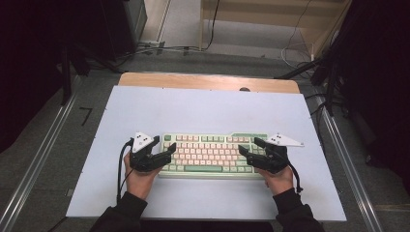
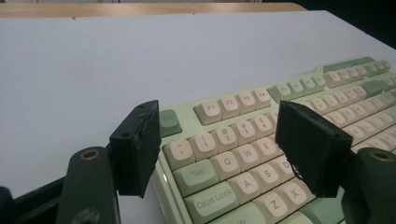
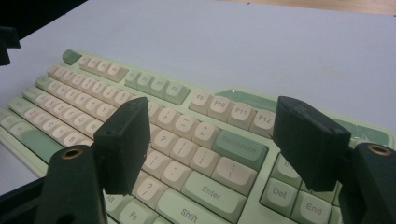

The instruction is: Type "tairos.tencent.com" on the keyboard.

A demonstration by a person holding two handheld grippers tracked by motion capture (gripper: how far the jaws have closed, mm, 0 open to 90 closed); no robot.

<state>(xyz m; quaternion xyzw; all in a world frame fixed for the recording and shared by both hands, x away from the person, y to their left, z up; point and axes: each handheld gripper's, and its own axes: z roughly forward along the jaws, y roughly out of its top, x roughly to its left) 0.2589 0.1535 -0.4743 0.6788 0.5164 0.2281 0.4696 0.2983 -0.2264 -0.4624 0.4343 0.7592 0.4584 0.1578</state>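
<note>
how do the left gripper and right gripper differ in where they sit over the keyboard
The left gripper hangs over the keyboard's left end, its jaws straddling the tab and number keys; the right gripper hangs over the right end, above enter and backspace. The left points rightward in the high view, the right leftward. Both are open and hold nothing.

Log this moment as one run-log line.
left tool: open, over keyboard left end | right tool: open, over right end | keyboard: flat on white mat, not gripped

Mint-green keyboard on a pale tabletop

The keyboard (image 1: 211,155) has cream keys with green accents; the tabletop (image 1: 203,108) is lilac-white, wood-brown at 12 o'clock; both jaws are black.
</note>
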